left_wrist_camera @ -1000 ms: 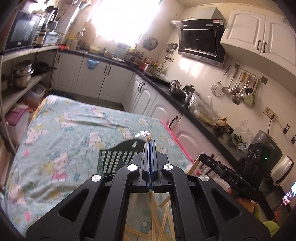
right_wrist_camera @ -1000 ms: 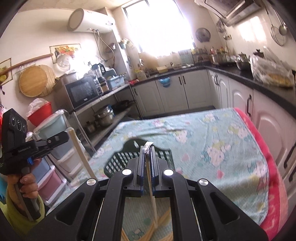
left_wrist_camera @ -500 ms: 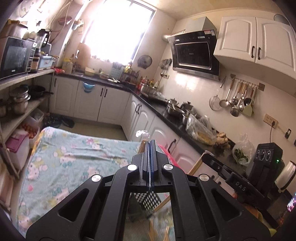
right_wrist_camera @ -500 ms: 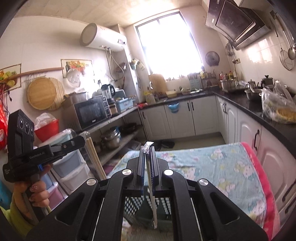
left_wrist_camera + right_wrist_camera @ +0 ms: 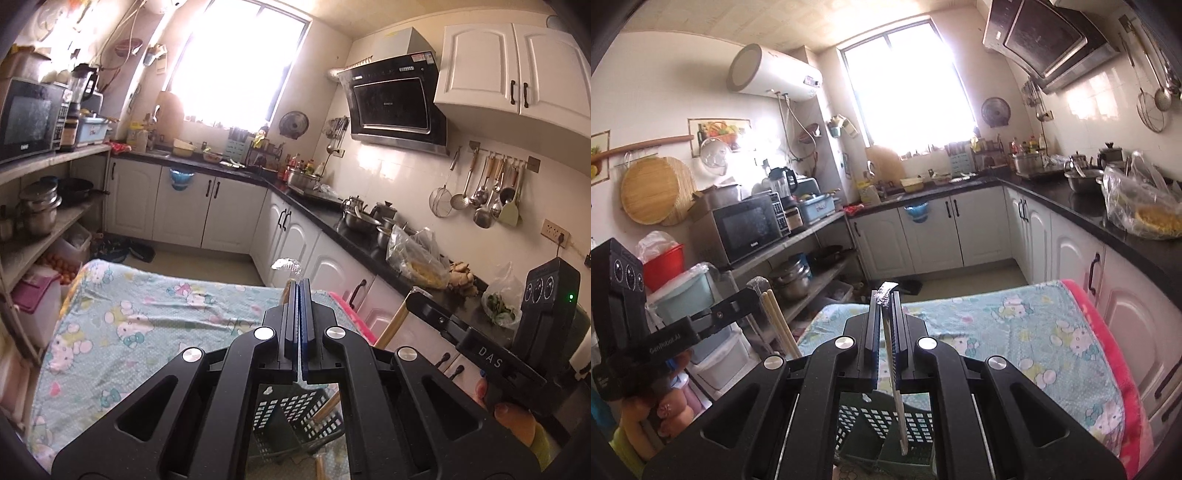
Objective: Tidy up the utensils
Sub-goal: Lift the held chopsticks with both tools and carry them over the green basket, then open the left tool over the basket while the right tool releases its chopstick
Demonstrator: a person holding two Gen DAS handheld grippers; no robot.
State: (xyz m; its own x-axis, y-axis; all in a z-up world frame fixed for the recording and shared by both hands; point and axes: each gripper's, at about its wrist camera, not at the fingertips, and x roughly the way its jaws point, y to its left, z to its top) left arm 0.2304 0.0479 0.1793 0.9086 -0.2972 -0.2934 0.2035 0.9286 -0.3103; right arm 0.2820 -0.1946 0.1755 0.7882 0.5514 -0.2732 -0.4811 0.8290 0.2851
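My left gripper (image 5: pixel 299 286) is shut on a pair of wooden chopsticks with a foil-wrapped top (image 5: pixel 286 264). In the right wrist view that gripper (image 5: pixel 753 295) is at the left with the chopsticks (image 5: pixel 775 317) hanging down from it. My right gripper (image 5: pixel 885 299) is shut on a chopstick (image 5: pixel 897 398) that also has foil at its top. It appears at the right of the left wrist view (image 5: pixel 413 299) with its chopstick (image 5: pixel 391 325) slanting down. A dark slotted basket (image 5: pixel 295 413) (image 5: pixel 882 424) stands on the table below both grippers.
The table wears a teal cartoon-cat cloth (image 5: pixel 140 325) with a pink edge (image 5: pixel 1108 332). Another wooden stick (image 5: pixel 319 465) lies near the basket. White cabinets and a dark counter (image 5: pixel 332 221) run along the right, open shelves (image 5: pixel 798 251) along the left. A hand (image 5: pixel 665 417) grips the left handle.
Both grippers have risen with their chopsticks and tipped upward. The basket has slid lower in both views, and loose chopsticks on the cloth have nearly dropped out of sight.
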